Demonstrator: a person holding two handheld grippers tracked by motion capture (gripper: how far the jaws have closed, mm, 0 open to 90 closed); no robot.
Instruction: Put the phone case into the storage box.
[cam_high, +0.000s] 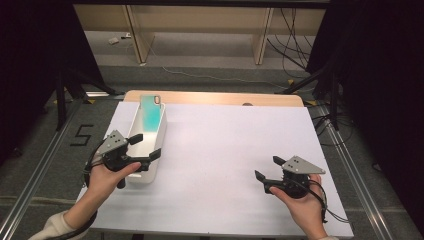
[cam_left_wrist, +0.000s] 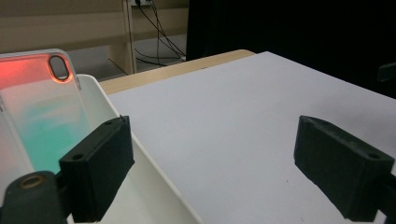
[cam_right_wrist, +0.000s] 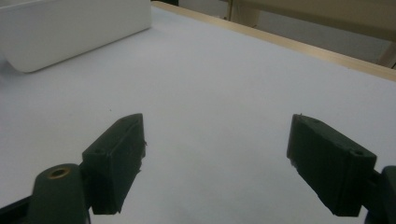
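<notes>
Thing in hand: a phone case (cam_high: 151, 113), clear with a teal tint and a reddish upper end, is leaning inside a long white bin (cam_high: 157, 150) at the left side of the counter (cam_high: 230, 160).
Where it is resting: the phone case is standing at the bin's far end, its camera cutout uppermost, tilting back against the far wall.
Long axis: both the bin and the phone case are running away from the person, toward the far edge of the counter.
Left hand-held gripper (cam_high: 145, 146): it is hovering over the bin's near end, jaws spread wide and holding nothing; one jaw is sitting over the bin's inside, the other outside its right wall.
Direction: the phone case is lying straight ahead of this gripper, farther along the bin.
Right hand-held gripper (cam_high: 268, 168): it is sitting well apart at the right of the counter, jaws spread and holding nothing.
Nearer hand: the left one, by a clear margin.
</notes>
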